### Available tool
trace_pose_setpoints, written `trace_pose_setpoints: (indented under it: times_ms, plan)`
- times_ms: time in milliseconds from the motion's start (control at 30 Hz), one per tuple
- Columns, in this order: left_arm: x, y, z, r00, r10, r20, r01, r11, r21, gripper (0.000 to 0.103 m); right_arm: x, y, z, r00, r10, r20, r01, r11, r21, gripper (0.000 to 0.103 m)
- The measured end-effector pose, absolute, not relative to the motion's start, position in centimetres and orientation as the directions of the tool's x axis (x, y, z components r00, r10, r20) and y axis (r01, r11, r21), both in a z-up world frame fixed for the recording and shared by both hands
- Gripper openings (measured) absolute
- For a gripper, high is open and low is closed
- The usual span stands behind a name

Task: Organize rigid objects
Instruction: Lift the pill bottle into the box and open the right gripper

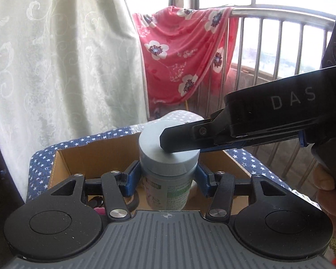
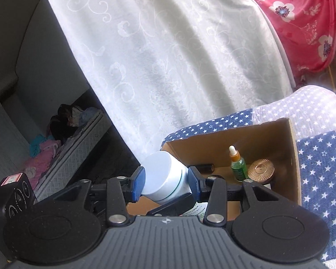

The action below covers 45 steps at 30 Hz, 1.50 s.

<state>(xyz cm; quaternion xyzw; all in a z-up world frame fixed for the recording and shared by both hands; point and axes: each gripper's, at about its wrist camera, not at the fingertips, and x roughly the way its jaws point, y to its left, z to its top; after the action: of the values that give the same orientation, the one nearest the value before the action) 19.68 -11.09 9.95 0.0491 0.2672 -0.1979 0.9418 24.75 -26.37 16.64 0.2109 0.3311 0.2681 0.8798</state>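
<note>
Both sets of jaws are clenched on one jar. The left gripper pinches its body just under the pale blue-grey lid, blue pads pressed to either side, and holds it upright. The right gripper clamps the lid itself from the sides, one black finger lying across the lid's top in the left wrist view. The jar hangs over the open cardboard box, above its near edge.

Inside the box, toward the far right corner, a green dropper bottle stands upright just beside a gold ribbed lid; a dark bottle lies along the back wall. The box sits on a blue star-print cloth. Behind it hang a white patterned curtain and a red floral blanket draped over a metal railing.
</note>
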Motion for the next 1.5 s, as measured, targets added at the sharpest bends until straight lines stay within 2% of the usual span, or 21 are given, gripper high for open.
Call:
trace_pose_setpoints:
  times_ms: [200,567,933,1067,1133,1200,1333,1367,1500]
  plan:
    - [22.7,-12.2,6.7,0.704,-0.345,-0.621,0.412,0.91,-0.038,0.052,27.7,-27.6,12.1,0.595,0.615,-0.518,-0.264,0.758,0.596,0.045]
    - [24.3,-12.3,4.3,0.61,-0.383,-0.694,0.42,0.899,-0.127,0.053,28.8,-27.7,9.0,0.557,0.588,-0.586,-0.22,0.785,0.579,0.045]
    - [23.2,-11.8,5.1,0.625,-0.403,-0.668,0.429,0.893,-0.138,0.067,27.6,-28.4,10.1,0.609,0.557,-0.565,-0.213,0.801,0.56,0.048]
    - [21.9,-11.4,6.1,0.662,-0.396,-0.637,0.421,0.899,-0.121,0.081,25.8,-29.1,11.8,0.663,0.534,-0.525,-0.213,0.806,0.552,0.052]
    - [20.9,-10.8,6.9,0.683,-0.394,-0.615,0.416,0.902,-0.116,0.089,24.3,-29.2,13.0,0.695,0.522,-0.495,-0.221,0.81,0.543,0.056]
    - [19.8,-10.0,7.6,0.709,-0.387,-0.59,0.405,0.908,-0.108,0.1,22.8,-29.1,14.0,0.73,0.501,-0.465,-0.227,0.82,0.526,0.07]
    - [17.9,-8.2,9.2,0.771,-0.332,-0.543,0.343,0.935,-0.084,0.103,19.5,-28.5,15.9,0.805,0.419,-0.42,-0.22,0.869,0.444,0.089]
    - [17.6,-7.7,9.4,0.785,-0.31,-0.536,0.318,0.945,-0.081,0.103,18.6,-28.3,16.3,0.825,0.391,-0.409,-0.212,0.884,0.417,0.101]
    - [16.8,-6.0,9.9,0.832,-0.203,-0.516,0.209,0.977,-0.048,0.103,16.5,-26.9,16.6,0.877,0.289,-0.384,-0.163,0.93,0.329,0.103]
